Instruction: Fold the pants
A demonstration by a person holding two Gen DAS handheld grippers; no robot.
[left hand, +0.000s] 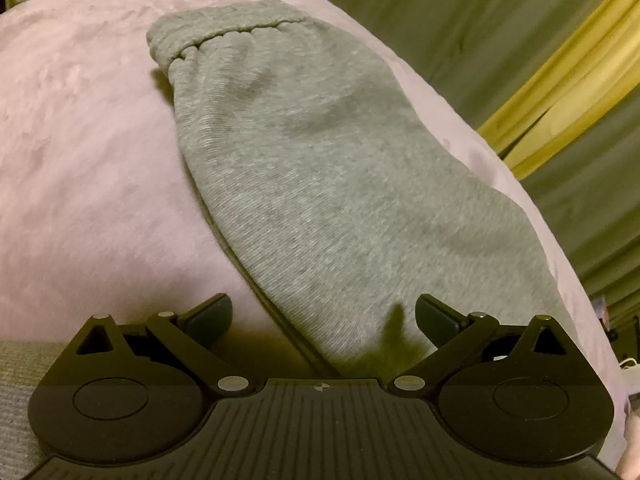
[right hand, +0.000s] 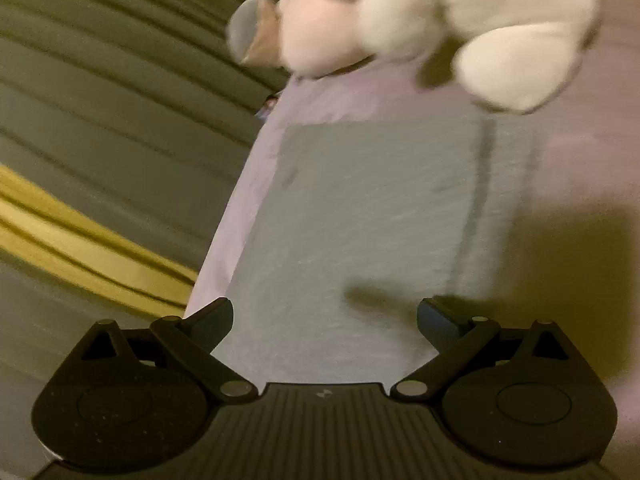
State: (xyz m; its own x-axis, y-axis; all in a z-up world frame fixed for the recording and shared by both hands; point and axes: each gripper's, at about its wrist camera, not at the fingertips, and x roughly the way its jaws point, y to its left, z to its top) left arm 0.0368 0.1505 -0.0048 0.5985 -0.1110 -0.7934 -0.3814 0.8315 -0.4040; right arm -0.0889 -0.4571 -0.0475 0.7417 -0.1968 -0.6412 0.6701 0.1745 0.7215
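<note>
Pink blanket (left hand: 80,140) under grey pants (left hand: 320,180); left claw (left hand: 324,316), right claw (right hand: 325,316) wide, empty.

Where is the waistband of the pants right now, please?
In the left wrist view, the waistband is at the pants' far end, upper centre, on the pink blanket.

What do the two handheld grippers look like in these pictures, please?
The left gripper and the right gripper look identical: matte black, with a ribbed centre plate, two round discs at the sides, angled link arms with silver pivot pins, and short dark jaws. A small round mark sits at the plate's top edge.
</note>
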